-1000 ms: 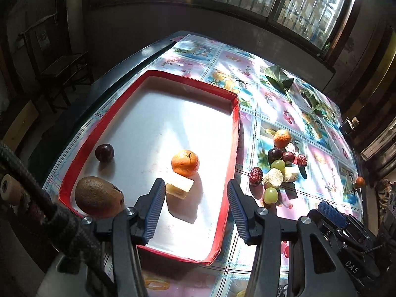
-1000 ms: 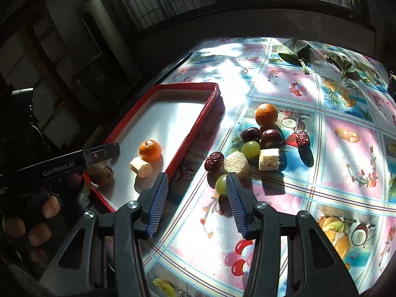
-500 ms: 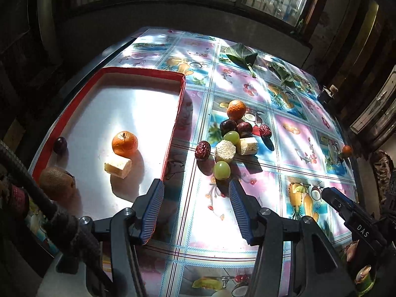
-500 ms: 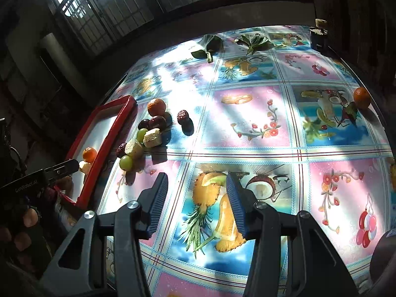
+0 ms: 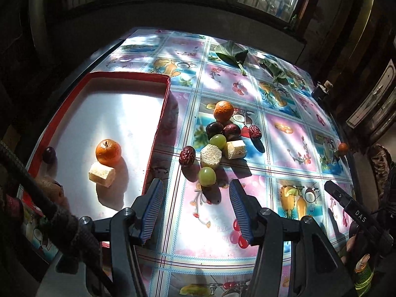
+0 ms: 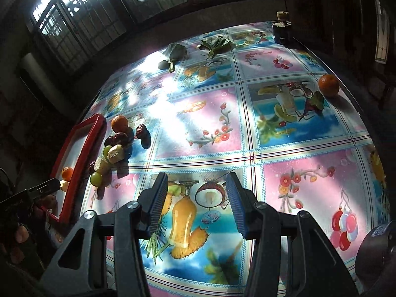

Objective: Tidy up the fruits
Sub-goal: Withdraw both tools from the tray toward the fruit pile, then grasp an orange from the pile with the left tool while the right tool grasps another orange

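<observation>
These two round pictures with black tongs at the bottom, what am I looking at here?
Each picture comes from a wide-angle camera mounted on a hand-held grabbing tool, one per hand, looking forward along its two fingers. The left tongs and right tongs are both open and hold nothing. Below them is a table covered in a fruit-print cloth. A red tray holds an orange, a pale cut chunk and a dark plum. Beside the tray lies a heap of fruit, including a green grape. A lone orange sits far off.
</observation>
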